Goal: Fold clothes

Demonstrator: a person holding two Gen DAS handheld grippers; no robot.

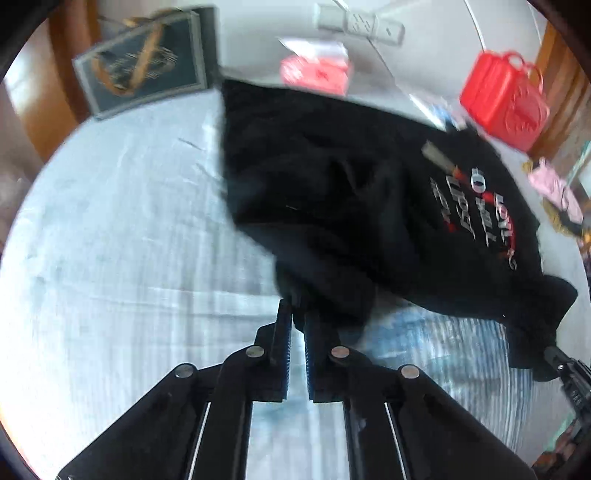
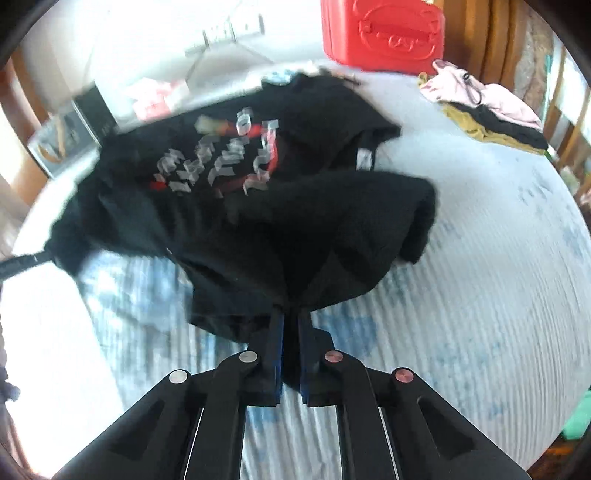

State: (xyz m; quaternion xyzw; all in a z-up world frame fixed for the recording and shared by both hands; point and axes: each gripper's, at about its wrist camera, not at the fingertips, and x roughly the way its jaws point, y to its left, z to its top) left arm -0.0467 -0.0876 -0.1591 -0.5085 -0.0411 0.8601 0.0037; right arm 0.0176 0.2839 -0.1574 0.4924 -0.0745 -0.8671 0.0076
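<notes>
Left wrist view: left gripper (image 1: pixel 298 314) clamped on the hem of the black shirt (image 1: pixel 369 192), fabric bunched between nearly closed fingers. Right gripper (image 2: pixel 291 314) likewise pinched tight on another edge of the same shirt, seen at the far right of the left view (image 1: pixel 554 354). Shirt half lifted, sagging across the middle of the bed (image 1: pixel 110 240), print facing up, red case (image 2: pixel 380 33) and clothes pile (image 2: pixel 491 114) near the far edge. Soft, light, limp cloth; probably slides and droops wherever unsupported. Best held at corners or hem, pulled taut between both grips before laying flat.
</notes>
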